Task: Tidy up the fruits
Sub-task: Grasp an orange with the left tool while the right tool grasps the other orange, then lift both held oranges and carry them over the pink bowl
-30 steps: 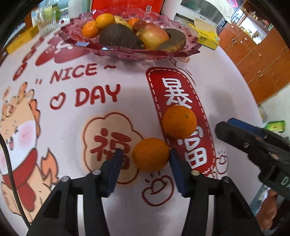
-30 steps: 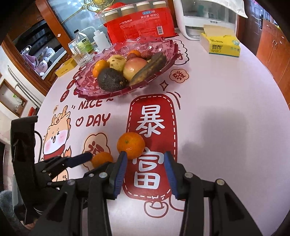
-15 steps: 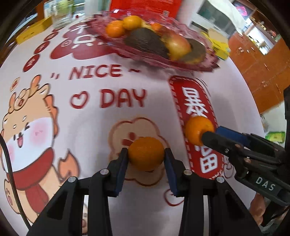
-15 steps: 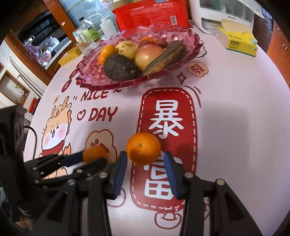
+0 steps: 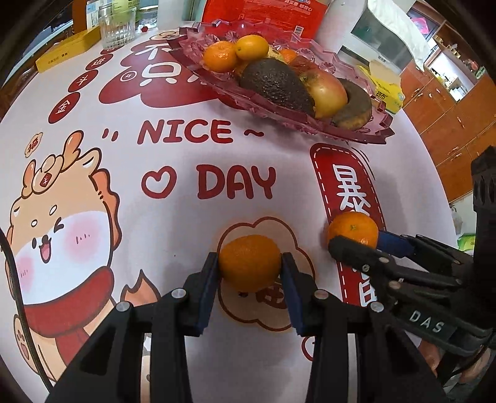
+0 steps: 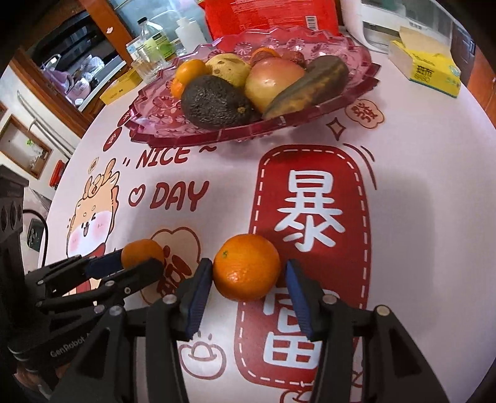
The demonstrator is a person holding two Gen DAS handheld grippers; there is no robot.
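Observation:
My left gripper [image 5: 250, 272] is shut on a small orange tangerine [image 5: 249, 263], held just above the printed tablecloth. It also shows in the right wrist view [image 6: 141, 251]. My right gripper [image 6: 245, 276] is around a second tangerine [image 6: 246, 267], which still sits on the cloth; its left pad touches the fruit and a small gap shows at the right pad. That tangerine shows in the left wrist view too [image 5: 353, 228]. A pink glass fruit tray [image 6: 356, 83] stands farther back, holding an avocado [image 6: 214, 102], an apple [image 6: 272, 82], tangerines and other fruit.
A yellow tissue box [image 6: 427, 69] lies behind the tray at the right. A red package [image 6: 272, 15], bottles [image 6: 155, 40], a glass [image 5: 117, 26] and a yellow box [image 5: 66, 51] stand along the table's far side. Wooden cabinets [image 5: 449, 102] are at the right.
My left gripper closed on the nearer tangerine and lifted it slightly. My right gripper moved forward until its fingers came around the second tangerine.

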